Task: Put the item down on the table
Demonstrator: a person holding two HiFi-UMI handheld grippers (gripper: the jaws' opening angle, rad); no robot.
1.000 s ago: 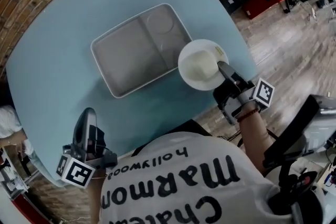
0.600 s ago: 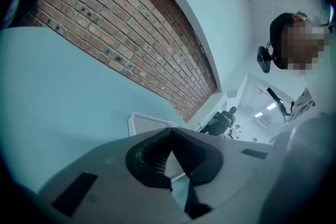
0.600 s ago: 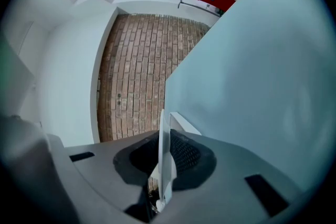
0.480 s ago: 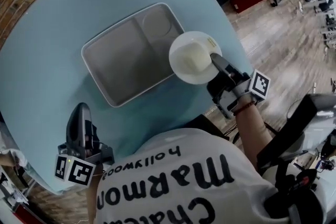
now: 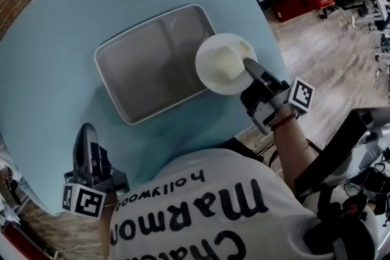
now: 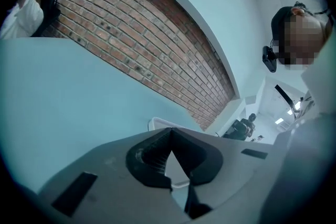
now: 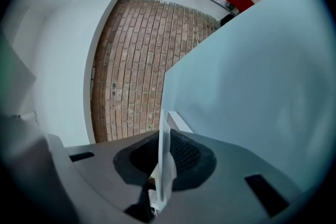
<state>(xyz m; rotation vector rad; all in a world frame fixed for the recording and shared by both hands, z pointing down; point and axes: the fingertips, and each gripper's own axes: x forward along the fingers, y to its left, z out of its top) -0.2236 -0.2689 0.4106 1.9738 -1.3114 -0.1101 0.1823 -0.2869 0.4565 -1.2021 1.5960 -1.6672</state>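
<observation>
I am gripping the plate [image 5: 222, 64] by its near rim with my right tongs [image 5: 248, 65], the jaws pinching its edge. The plate is hanging over the table [image 5: 55, 39], overlapping the tray [image 5: 140, 70] at its right rim. My left tongs [image 5: 85, 137] are pressing together on nothing, near the table's edge.

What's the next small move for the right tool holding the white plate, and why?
Probably ease the plate slightly away from the tray, over bare table, before lowering it. The right tool is shut on the plate's rim, and in the head view the plate overlaps the tray's edge, so going straight down might land it on that edge.
</observation>
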